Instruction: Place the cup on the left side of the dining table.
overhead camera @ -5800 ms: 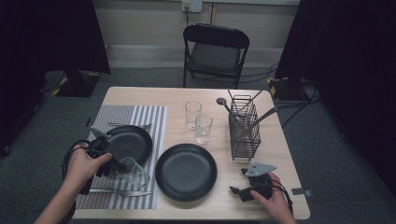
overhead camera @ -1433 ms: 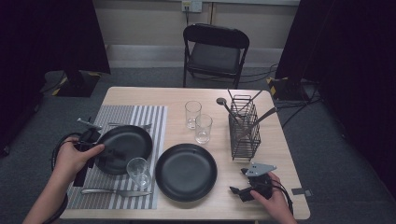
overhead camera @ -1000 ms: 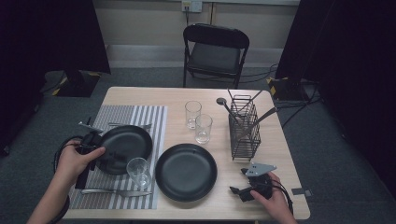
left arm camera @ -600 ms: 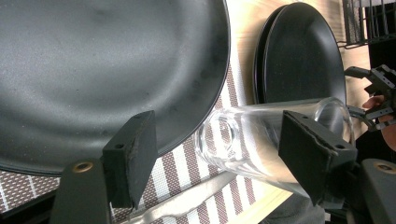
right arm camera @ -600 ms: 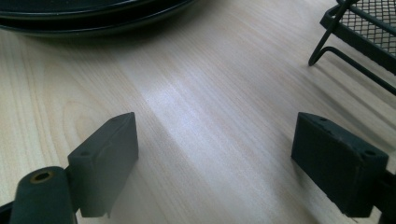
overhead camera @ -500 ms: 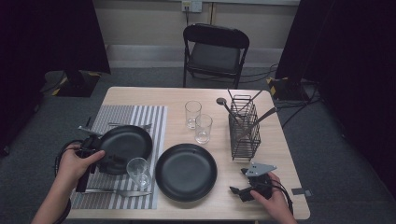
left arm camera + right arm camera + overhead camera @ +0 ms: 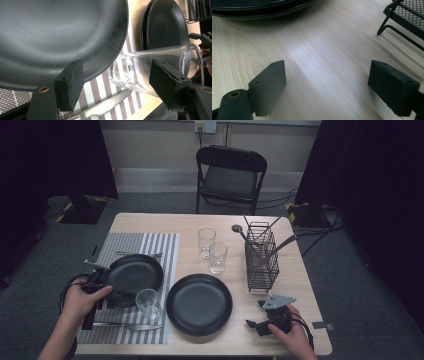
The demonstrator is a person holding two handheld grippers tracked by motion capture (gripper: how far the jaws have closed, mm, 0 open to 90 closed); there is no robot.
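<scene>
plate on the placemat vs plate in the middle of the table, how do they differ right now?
The left black plate lies on the striped placemat; the centre black plate sits on bare wood. The left gripper is at the left plate's edge, jaws open; no gripper is near the centre plate. A glass stands at the left plate's near rim, clear of the centre plate. In the high view the centre plate looks slightly larger. Both are round, black and empty.

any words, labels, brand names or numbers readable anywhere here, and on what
None: no readable text in any view.
The black plate by the left gripper, the glass and the striped placemat carry no print.
The right gripper, its grey plate and the wire rack show no marking.
The wall outlet is too small to tell.
</scene>
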